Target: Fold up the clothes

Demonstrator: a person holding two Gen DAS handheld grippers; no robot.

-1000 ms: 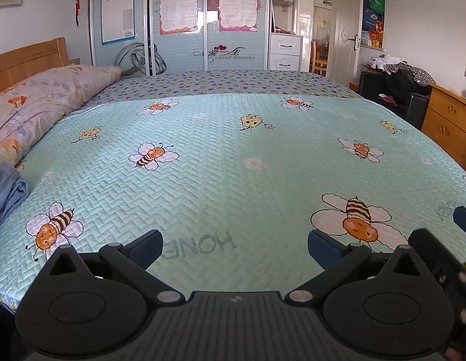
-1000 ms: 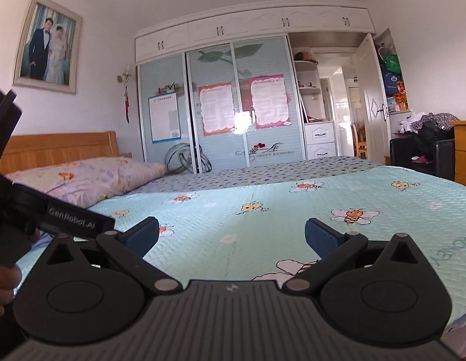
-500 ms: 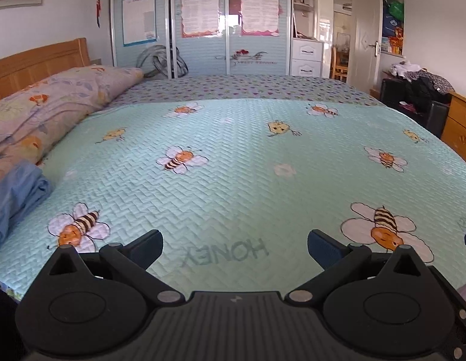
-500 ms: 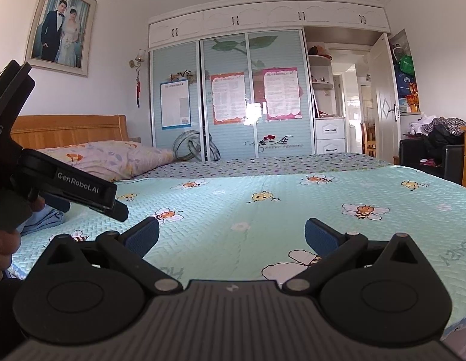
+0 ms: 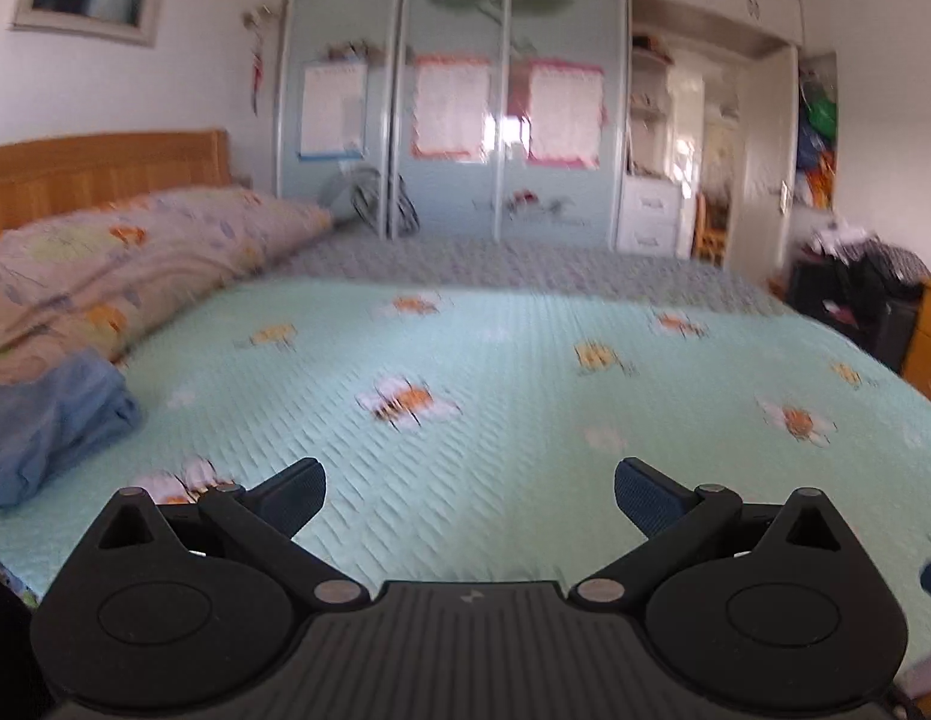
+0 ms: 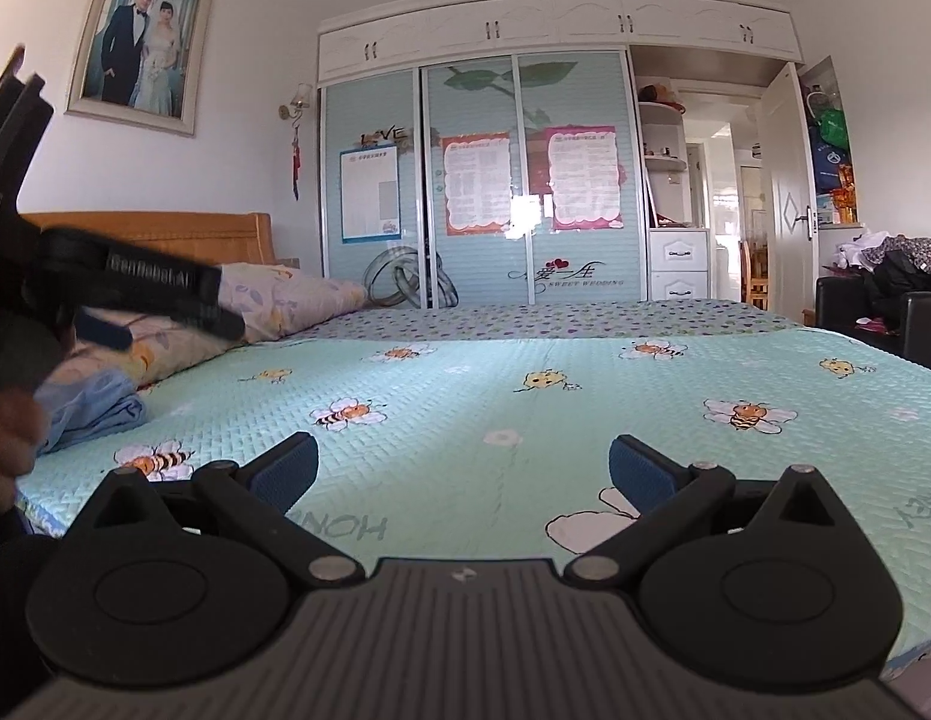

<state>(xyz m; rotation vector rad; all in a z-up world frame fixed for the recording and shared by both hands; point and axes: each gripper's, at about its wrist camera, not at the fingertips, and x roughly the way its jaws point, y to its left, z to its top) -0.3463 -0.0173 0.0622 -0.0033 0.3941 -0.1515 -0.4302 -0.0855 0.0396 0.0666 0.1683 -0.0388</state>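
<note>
Left wrist view, blurred: left gripper (image 5: 470, 495) is held spread and empty above the bedspread (image 5: 525, 396); folded blue garment (image 5: 45, 420) is seen far left beside the pillow (image 5: 123, 258).

Right wrist view: right gripper (image 6: 463, 474) is spread, empty; the garment (image 6: 90, 405) is seen at left, behind the left gripper (image 6: 141, 294).

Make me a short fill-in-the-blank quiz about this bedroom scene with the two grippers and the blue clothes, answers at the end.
1. The left gripper and the right gripper both have their jaws ____.
2. The blue garment lies on the bed beside the ____.
3. The bedspread is printed with cartoon ____.
4. The word on the bedspread near the right gripper reads ____.

Answers: open; pillow; bees; HONEY
</note>
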